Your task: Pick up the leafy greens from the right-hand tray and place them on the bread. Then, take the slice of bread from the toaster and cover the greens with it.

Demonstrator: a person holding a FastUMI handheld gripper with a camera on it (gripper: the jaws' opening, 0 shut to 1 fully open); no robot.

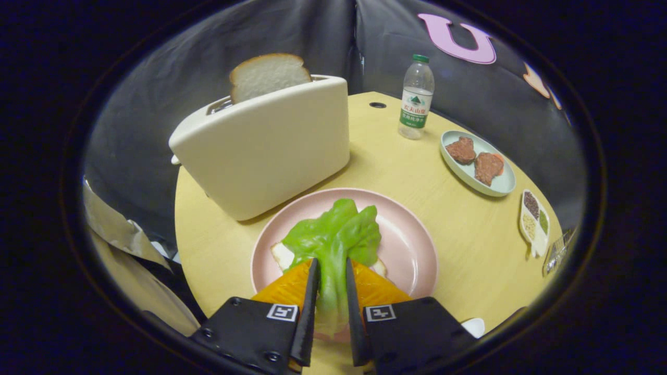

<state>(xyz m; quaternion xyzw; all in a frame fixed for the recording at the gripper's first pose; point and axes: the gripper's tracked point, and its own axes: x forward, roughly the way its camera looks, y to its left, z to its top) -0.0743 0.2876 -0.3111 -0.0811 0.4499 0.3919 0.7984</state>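
Observation:
My gripper (330,266) is shut on the pale stalk of the leafy greens (336,234). The green leaf spreads out ahead of the fingertips, over a slice of bread (283,255) lying on a pink plate (411,245). Most of that bread is hidden under the leaf and my fingers; I cannot tell whether the leaf touches it. Beyond the plate stands a cream toaster (266,146) with a second bread slice (267,74) sticking up out of its slot.
A water bottle (416,97) stands beyond the plate to the right. A pale oval tray (503,185) with two brown meat pieces lies right of it, then a small seasoning dish (534,221). The round wooden table (469,250) ends close on the left.

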